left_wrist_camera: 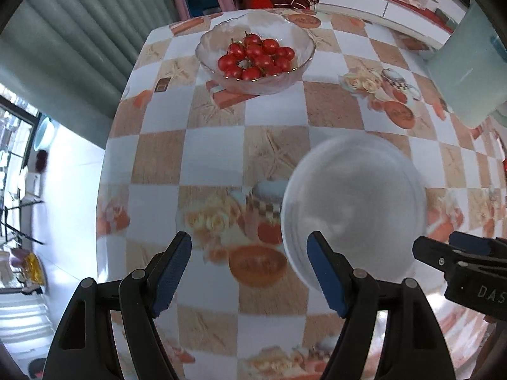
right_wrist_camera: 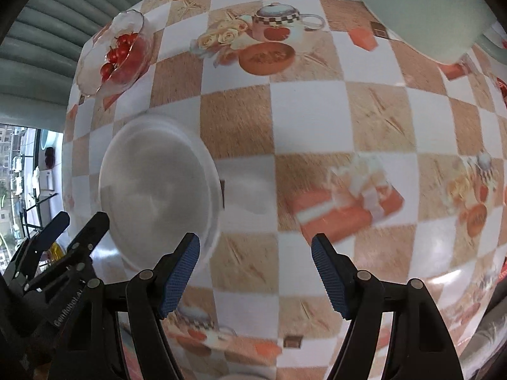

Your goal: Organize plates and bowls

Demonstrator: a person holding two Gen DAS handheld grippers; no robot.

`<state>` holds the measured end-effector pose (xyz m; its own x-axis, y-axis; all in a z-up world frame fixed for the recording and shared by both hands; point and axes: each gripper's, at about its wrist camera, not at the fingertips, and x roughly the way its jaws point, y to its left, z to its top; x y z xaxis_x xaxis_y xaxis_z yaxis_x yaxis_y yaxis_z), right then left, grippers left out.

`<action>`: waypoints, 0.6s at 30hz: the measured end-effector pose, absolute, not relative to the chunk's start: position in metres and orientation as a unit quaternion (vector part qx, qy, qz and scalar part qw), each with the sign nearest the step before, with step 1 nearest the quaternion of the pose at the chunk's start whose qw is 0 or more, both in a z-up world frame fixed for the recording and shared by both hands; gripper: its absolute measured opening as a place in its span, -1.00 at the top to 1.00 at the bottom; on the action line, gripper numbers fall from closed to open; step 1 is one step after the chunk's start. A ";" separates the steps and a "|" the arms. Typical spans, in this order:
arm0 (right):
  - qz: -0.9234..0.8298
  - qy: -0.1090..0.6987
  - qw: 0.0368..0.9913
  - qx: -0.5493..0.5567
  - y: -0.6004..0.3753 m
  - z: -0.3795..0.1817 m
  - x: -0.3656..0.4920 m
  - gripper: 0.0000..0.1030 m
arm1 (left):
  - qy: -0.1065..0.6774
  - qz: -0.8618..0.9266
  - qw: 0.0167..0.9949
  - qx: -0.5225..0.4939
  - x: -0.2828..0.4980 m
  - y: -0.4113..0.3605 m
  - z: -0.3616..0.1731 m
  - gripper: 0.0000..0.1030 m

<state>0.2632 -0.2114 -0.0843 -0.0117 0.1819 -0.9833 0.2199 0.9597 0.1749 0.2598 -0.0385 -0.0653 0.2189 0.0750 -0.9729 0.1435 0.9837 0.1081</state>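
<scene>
Nearest the left wrist camera, the left gripper [left_wrist_camera: 250, 272] hangs with its blue-padded jaws spread wide and nothing between them but patterned tablecloth. Its right-hand pad overlaps the near rim of a white bowl [left_wrist_camera: 355, 209], blurred, which stands empty on the table [left_wrist_camera: 215, 158]; whether the pad touches the rim cannot be told. Farther back sits a glass bowl [left_wrist_camera: 256, 50] full of cherry tomatoes [left_wrist_camera: 256, 58], well apart from the white one. The tips of the right gripper [left_wrist_camera: 462, 253] poke in at the right edge, just beside the white bowl. A pale green container [left_wrist_camera: 469, 66] stands at the far right.

In the right wrist view, the right gripper [right_wrist_camera: 255, 272] is likewise wide open and empty, over bare cloth. The white bowl [right_wrist_camera: 158, 190] lies to its left, its rim close by the left-hand pad. The left gripper [right_wrist_camera: 76, 237] shows at the lower left, on the bowl's other side. The glass bowl [right_wrist_camera: 117, 53] is far off at upper left.

By my reading the tidying has barely begun: no plate is visible, nothing is stacked, and the white bowl is not yet grasped.
</scene>
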 end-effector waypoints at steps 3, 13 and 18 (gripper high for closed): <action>-0.013 0.710 0.689 0.146 -0.208 -0.092 0.272 -0.44 | 0.631 -0.022 0.770 0.090 0.267 -0.041 -0.077 -0.52; -0.014 0.712 0.692 0.121 -0.195 -0.112 0.282 -0.43 | 0.643 -0.033 0.759 0.096 0.281 -0.052 -0.099 -0.49; 0.008 0.706 0.701 0.103 -0.179 -0.111 0.285 0.21 | 0.658 -0.061 0.747 0.075 0.286 -0.053 -0.105 0.22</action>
